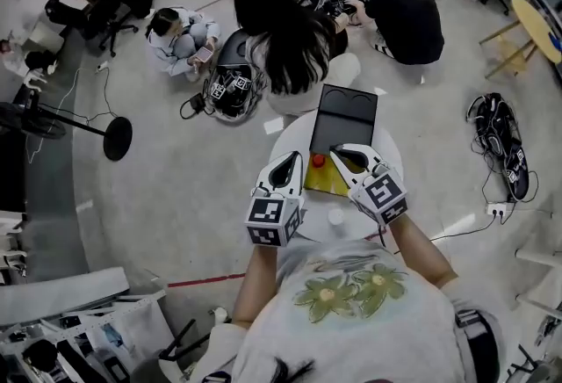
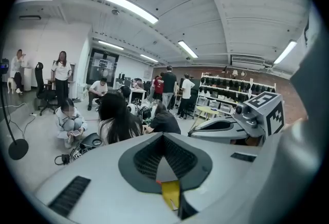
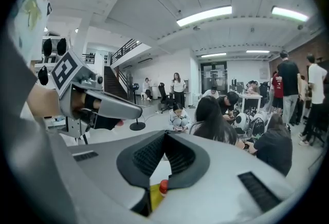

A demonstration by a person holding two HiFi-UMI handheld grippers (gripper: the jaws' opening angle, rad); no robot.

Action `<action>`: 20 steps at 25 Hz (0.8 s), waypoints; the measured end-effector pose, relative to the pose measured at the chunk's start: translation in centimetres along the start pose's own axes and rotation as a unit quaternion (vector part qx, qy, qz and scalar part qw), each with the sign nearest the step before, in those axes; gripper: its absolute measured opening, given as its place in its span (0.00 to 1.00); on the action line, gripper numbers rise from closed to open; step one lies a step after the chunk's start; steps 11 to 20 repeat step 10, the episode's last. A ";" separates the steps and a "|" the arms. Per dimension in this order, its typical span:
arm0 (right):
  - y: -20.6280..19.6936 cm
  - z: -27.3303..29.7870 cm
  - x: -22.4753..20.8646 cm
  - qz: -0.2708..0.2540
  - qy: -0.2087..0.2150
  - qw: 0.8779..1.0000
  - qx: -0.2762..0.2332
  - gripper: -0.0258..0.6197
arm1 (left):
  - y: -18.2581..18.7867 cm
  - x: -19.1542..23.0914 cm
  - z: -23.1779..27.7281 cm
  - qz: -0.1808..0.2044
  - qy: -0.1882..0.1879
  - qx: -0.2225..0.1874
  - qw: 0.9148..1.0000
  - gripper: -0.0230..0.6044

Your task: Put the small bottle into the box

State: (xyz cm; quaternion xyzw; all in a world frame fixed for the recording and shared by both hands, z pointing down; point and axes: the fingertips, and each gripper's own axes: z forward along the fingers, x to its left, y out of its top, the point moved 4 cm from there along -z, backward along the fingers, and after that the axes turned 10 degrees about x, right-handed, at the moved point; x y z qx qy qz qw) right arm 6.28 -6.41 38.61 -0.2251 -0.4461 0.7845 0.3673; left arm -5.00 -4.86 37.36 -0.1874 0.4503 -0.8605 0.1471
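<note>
A small bottle with a red cap (image 1: 318,161) stands on the round white table (image 1: 290,140), at the far edge of a yellow sheet (image 1: 325,183). Behind them lies a black box (image 1: 344,113), open and flat. My left gripper (image 1: 290,158) hovers just left of the bottle with its jaws shut and nothing in them. Just right of the bottle, my right gripper (image 1: 344,150) is also shut and holds nothing. In the right gripper view the red cap (image 3: 163,186) and the yellow sheet show below the closed jaws (image 3: 165,134). The left gripper view shows the yellow sheet (image 2: 171,194) under its closed tip (image 2: 163,135).
A small white round object (image 1: 335,216) rests on the table near its front edge. A person with long dark hair (image 1: 294,47) crouches just beyond the table. More people, bags and cables (image 1: 500,140) lie around on the floor.
</note>
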 end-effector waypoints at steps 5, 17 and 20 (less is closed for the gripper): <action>-0.2 -0.5 0.0 0.002 -0.008 1.000 -0.001 0.04 | 0.4 0.1 -0.2 0.006 -0.001 -0.002 1.000 0.04; -0.2 -0.6 -0.5 0.006 -0.012 1.000 0.001 0.04 | 1.0 0.2 -0.1 0.007 -0.004 -0.006 1.000 0.04; -0.2 -0.6 -0.5 0.006 -0.012 1.000 0.001 0.04 | 1.0 0.2 -0.1 0.007 -0.004 -0.006 1.000 0.04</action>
